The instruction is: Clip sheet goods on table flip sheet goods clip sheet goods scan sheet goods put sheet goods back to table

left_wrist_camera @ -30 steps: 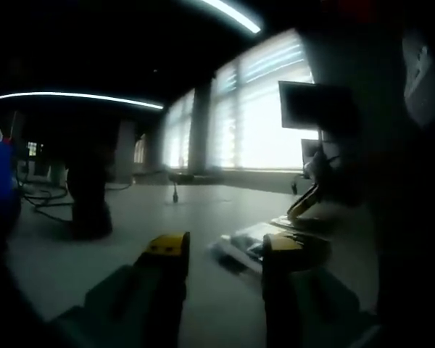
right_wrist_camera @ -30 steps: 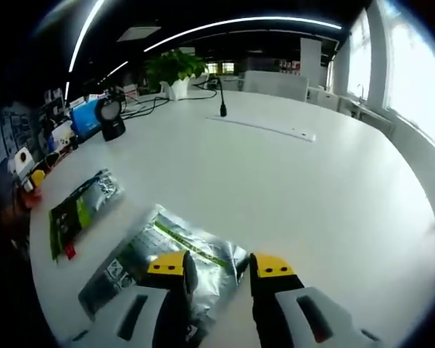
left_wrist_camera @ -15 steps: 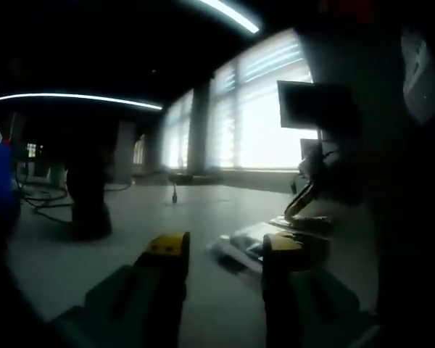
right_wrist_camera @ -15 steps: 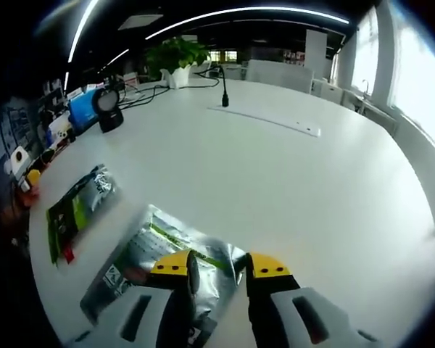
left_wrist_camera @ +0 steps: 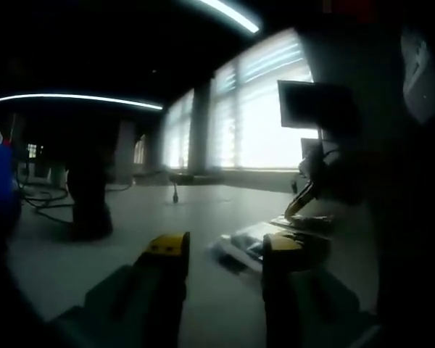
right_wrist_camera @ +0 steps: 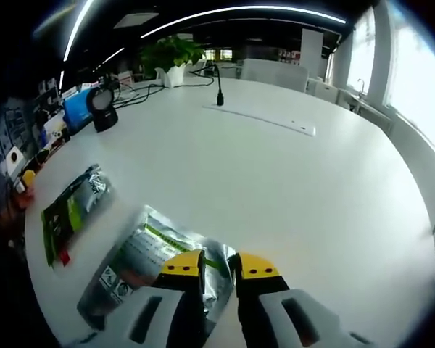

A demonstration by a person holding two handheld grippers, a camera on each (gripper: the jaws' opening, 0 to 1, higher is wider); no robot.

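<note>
- Right gripper view looks down on a white table (right_wrist_camera: 290,188), with the right gripper (right_wrist_camera: 212,265) low over its near edge.
- Its yellow-tipped jaws stand narrow, nearly together, pinching the near edge of a silver foil pouch (right_wrist_camera: 141,257) that lies flat on the table; the pouch carries a green stripe and printed labels.
- A second pouch (right_wrist_camera: 69,210), silver with a green side, lies flat to the left of the first one, apart from it and close to the table's left edge.
- Farther back on the left stands a black scanner on a stand (right_wrist_camera: 101,109), beside a blue box (right_wrist_camera: 77,109) and some cables.
- A thin gooseneck microphone (right_wrist_camera: 219,87) stands upright near the far middle of the table, next to a long flat white strip (right_wrist_camera: 264,119); a potted plant (right_wrist_camera: 172,54) sits behind them.
- Left gripper view is dim and backlit by bright windows (left_wrist_camera: 264,116).
- The left gripper (left_wrist_camera: 225,250) sits low over the tabletop, its jaws set apart with nothing between them.
- Just beyond its right jaw lies a flat packet (left_wrist_camera: 246,239) on the table, with the tip of the other gripper (left_wrist_camera: 304,203) above it.
- A dark upright shape (left_wrist_camera: 89,196) stands on the table to the left; what it is cannot be told in this light.
</note>
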